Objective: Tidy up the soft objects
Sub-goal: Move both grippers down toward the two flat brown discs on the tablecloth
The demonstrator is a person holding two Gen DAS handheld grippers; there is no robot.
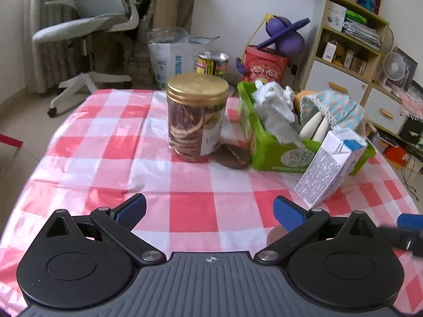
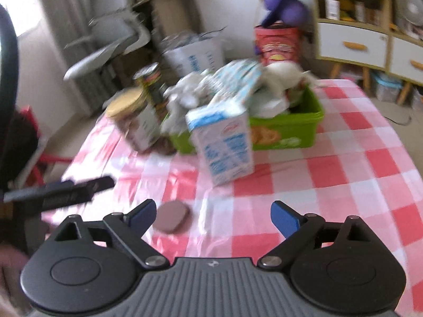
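Both tongs, left tongs [image 1: 210, 210] and right tongs [image 2: 212, 215], hang wide and empty near the worktop [image 1: 111, 142]; soft white cloth [image 1: 275, 105] and patterned fabric doll [image 1: 330, 108] sit gathered in the far-right green plastic bin [image 1: 280, 155], apparently already sorted

Both grippers — left [image 1: 210, 211], right [image 2: 213, 216] — fingers spread, empty.

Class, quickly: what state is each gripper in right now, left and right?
Left gripper: open, holding nothing, above the checked tablecloth.
Right gripper: open, holding nothing; the view is blurred.
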